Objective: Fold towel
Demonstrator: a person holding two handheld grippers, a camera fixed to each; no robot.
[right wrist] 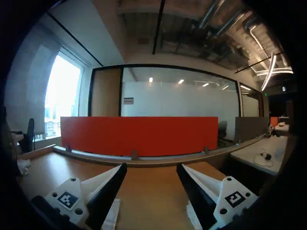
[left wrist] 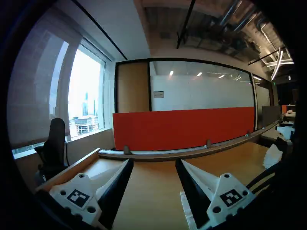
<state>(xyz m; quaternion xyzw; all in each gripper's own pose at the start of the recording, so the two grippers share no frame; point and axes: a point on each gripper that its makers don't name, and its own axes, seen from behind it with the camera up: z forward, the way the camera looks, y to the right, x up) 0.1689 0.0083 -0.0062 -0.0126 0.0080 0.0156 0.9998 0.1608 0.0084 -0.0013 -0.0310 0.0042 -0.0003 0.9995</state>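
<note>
Towel edges barely visible, cut off under right gripper.

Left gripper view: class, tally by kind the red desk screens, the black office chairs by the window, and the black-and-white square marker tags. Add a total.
Red rectangular desk screen: 1
Black office chair: 1
Black-and-white square marker tags: 2
Total: 4

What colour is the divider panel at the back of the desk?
The divider panel is plain orange-red, no pattern; clearest in the right gripper view.
</note>
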